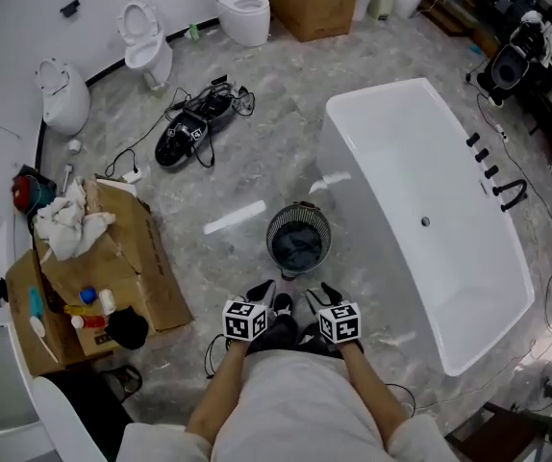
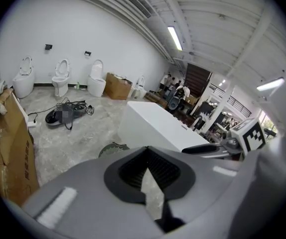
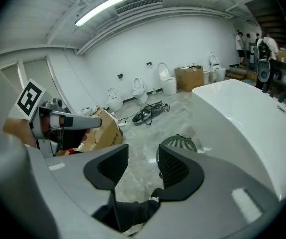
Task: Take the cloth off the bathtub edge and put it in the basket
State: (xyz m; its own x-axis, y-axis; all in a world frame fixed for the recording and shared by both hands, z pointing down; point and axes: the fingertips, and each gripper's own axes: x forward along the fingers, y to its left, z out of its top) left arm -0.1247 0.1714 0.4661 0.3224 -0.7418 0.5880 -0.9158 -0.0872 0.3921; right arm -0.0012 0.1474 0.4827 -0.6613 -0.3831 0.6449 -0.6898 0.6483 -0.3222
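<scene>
A round wire basket stands on the marble floor just left of the white bathtub, with a dark cloth lying inside it. No cloth shows on the tub's edge. Both grippers are held close to the person's body, short of the basket. My left gripper has its pads together with nothing between them. My right gripper stands open and empty, and floor and a dark shoe show through the gap. The basket and tub lie ahead of it.
An open cardboard box with white rags and bottles stands at the left. A black device with tangled cables lies on the floor beyond the basket. Toilets line the back wall. Black tap fittings sit on the tub's far rim.
</scene>
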